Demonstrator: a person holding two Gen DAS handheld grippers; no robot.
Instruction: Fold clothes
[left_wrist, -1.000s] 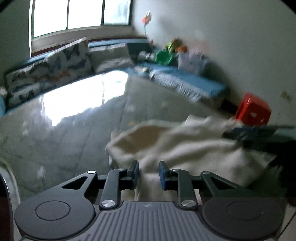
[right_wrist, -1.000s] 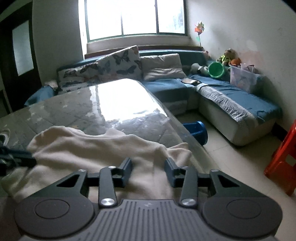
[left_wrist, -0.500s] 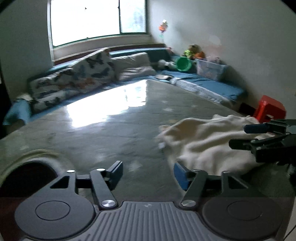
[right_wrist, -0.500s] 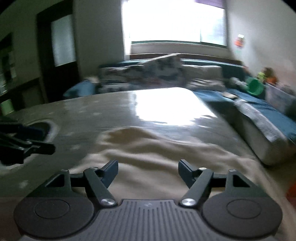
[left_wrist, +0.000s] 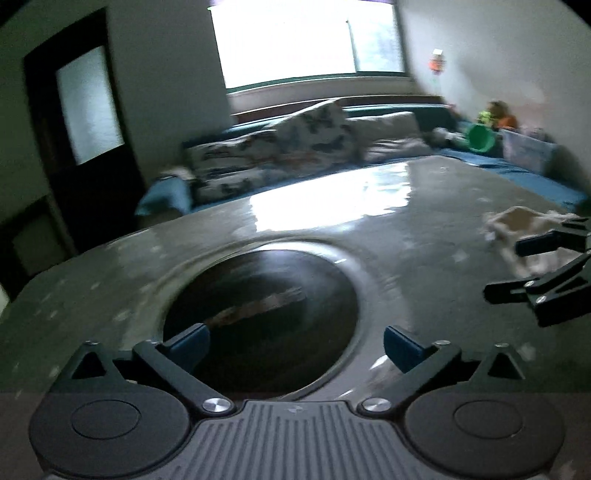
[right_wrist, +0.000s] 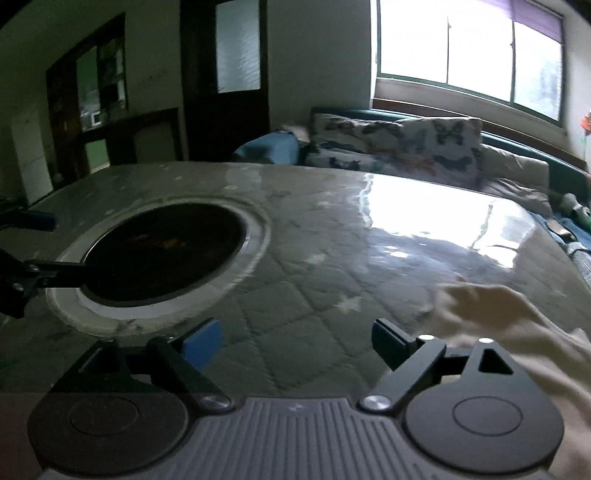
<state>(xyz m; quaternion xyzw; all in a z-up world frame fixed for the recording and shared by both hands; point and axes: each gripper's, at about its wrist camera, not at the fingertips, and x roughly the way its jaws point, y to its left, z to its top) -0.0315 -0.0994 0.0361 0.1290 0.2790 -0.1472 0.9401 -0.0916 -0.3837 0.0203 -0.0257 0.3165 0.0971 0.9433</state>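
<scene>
My left gripper (left_wrist: 295, 341) hangs over the dark round opening (left_wrist: 266, 314) in the table (left_wrist: 424, 236), its jaws wide, just opened, with nothing between them. My right gripper (right_wrist: 295, 341) is also spread wide and empty, just opened, over bare quilted tabletop. The cream garment (right_wrist: 517, 325) lies at the table's right side, just beside the right finger (right_wrist: 388, 341). Glossy surface runs clear to the far edge; beyond it stand a sofa (right_wrist: 399, 144) and a window (right_wrist: 469, 51).

You won't find any readable text, label, brand, number or sign in either wrist view. The room's far objects are too blurred and small for you to make out lettering.
</scene>
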